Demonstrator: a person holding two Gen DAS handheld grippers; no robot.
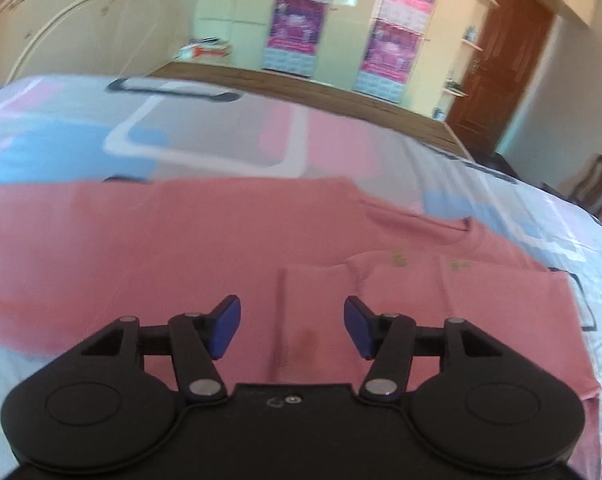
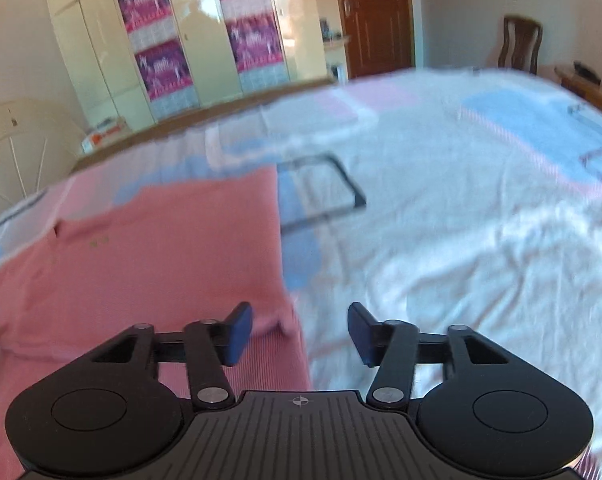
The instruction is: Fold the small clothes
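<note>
A pink knit top (image 1: 181,248) lies flat on the bed, partly folded, with one side laid over its middle. My left gripper (image 1: 292,326) hovers above the folded layer, open, nothing between its blue pads. In the right wrist view the same pink top (image 2: 161,248) fills the left half, its right edge running down to a small bunched corner (image 2: 281,322). My right gripper (image 2: 299,334) is open over that corner and the sheet beside it, with no cloth between its fingers.
The bed sheet (image 2: 461,240) is white with blue, pink and dark-lined blocks. A cream headboard (image 1: 61,20) stands at the left. Beyond the bed are wardrobes with purple posters (image 2: 157,60), a brown door (image 2: 373,12) and a wooden chair (image 2: 521,44).
</note>
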